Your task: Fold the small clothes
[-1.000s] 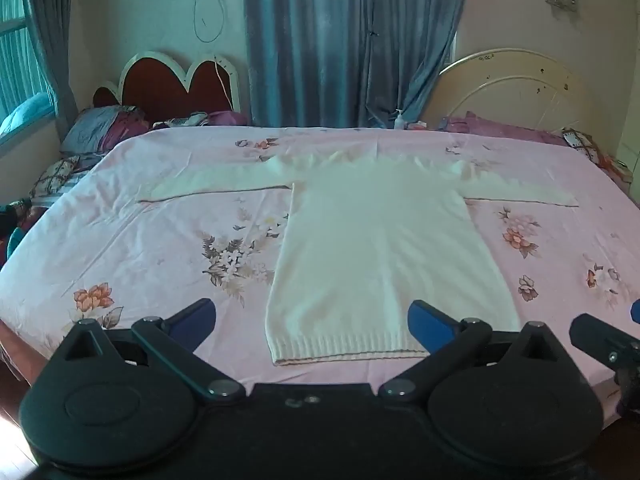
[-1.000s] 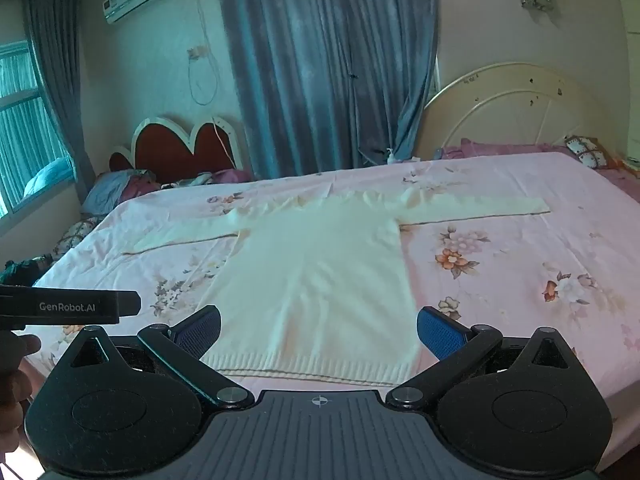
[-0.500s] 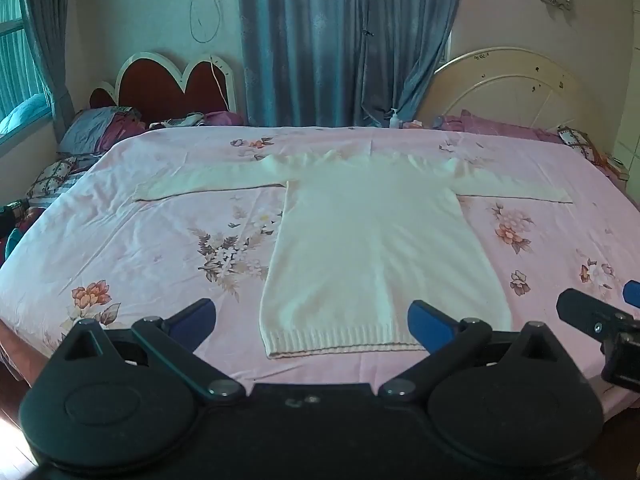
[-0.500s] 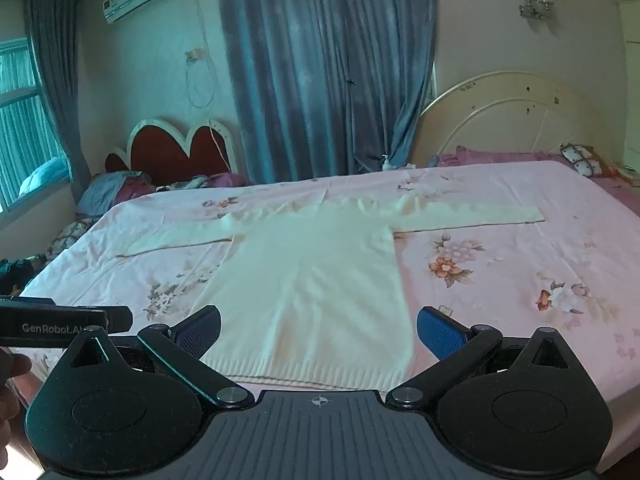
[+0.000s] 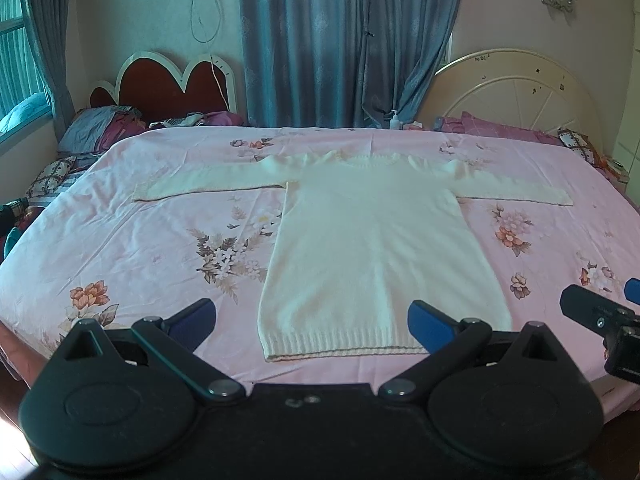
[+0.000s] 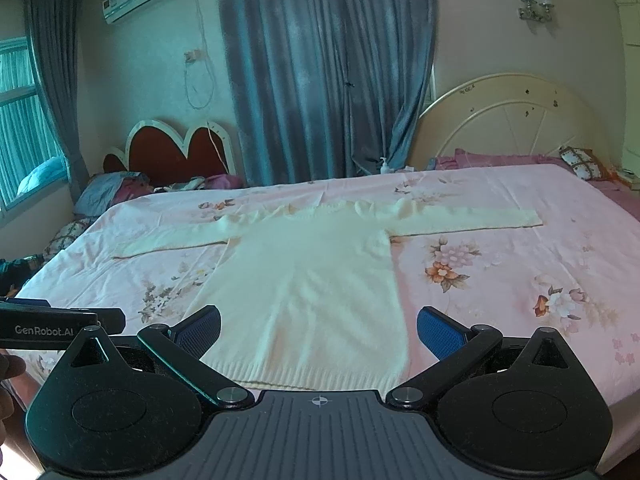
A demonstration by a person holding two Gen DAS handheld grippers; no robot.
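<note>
A cream long-sleeved knit sweater (image 5: 372, 248) lies flat on the pink floral bed sheet (image 5: 160, 248), sleeves spread out to both sides, ribbed hem nearest me. It also shows in the right wrist view (image 6: 316, 280). My left gripper (image 5: 312, 322) is open and empty, hovering just short of the hem. My right gripper (image 6: 318, 330) is open and empty, above the hem's near edge. The right gripper's body shows at the right edge of the left wrist view (image 5: 600, 316); the left gripper's body shows at the left of the right wrist view (image 6: 60, 326).
Two headboards stand behind the bed, a red scalloped one (image 5: 168, 88) and a cream round one (image 5: 516, 92). Pillows and bedding (image 5: 100, 128) are piled at the far left. Blue curtains (image 5: 344, 40) hang behind. A small bottle (image 5: 395, 120) stands at the far edge.
Both grippers have drifted slightly back and up, so the sweater sits a little lower and smaller in view. Both stay open. The sweater has not moved.
</note>
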